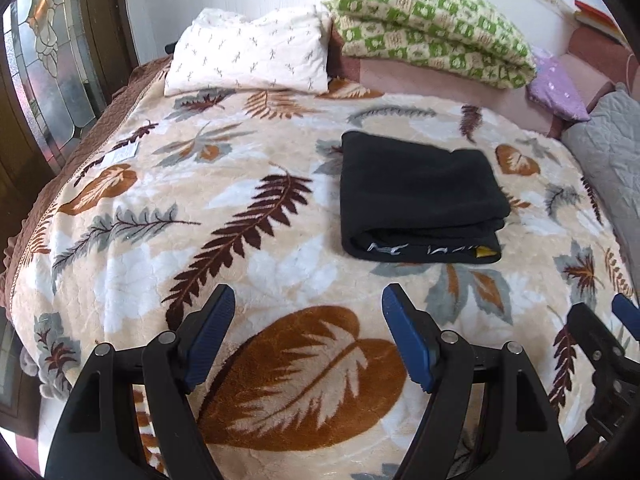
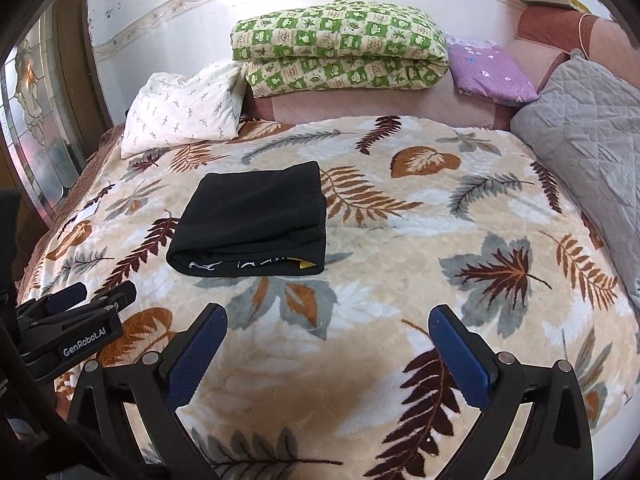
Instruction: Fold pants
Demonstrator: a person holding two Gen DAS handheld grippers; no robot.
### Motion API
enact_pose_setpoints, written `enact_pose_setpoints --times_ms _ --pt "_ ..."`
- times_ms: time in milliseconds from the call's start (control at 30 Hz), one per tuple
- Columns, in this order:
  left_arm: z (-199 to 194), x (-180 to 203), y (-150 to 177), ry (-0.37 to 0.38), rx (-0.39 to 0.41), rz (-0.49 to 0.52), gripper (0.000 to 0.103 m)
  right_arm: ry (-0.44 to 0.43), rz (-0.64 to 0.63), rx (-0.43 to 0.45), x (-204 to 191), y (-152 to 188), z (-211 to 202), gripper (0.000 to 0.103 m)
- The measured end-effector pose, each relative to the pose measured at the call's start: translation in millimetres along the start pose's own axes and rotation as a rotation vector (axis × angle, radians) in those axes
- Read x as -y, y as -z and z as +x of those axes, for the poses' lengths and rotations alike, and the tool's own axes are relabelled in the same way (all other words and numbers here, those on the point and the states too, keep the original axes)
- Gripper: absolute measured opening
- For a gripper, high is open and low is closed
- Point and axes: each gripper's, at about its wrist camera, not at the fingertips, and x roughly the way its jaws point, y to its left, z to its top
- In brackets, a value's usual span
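Daylight is falling on a white wall (image 2: 160, 12) behind the bed (image 2: 400, 216); a stained-glass door (image 1: 48, 64) is standing past the bed's left edge.

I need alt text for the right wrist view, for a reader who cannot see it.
Black pants lie folded in a neat rectangle on a leaf-patterned blanket covering a bed. The right gripper is open and empty in front of them, and the left gripper shows at the left edge.

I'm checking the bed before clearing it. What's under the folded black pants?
The black pants lie directly on the leaf-patterned blanket. At their open front edge, inner layers show white lettering and a yellow tag. Whatever lies beneath the pants is covered.
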Motion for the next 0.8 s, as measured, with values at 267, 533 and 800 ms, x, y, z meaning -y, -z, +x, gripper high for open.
enact_pose_setpoints --times_ms 267,533,800 --pt "-13 4 1 0.020 0.051 0.020 0.077 0.005 0.016 0.002 4 1 -1 0.101" --pt "-13 10 5 0.020 0.046 0.040 0.079 0.008 0.004 0.000 1 2 -2 0.101" --pt "-11 20 8 0.024 0.035 0.057 0.080 0.015 0.004 0.000 0 2 -2 0.101"
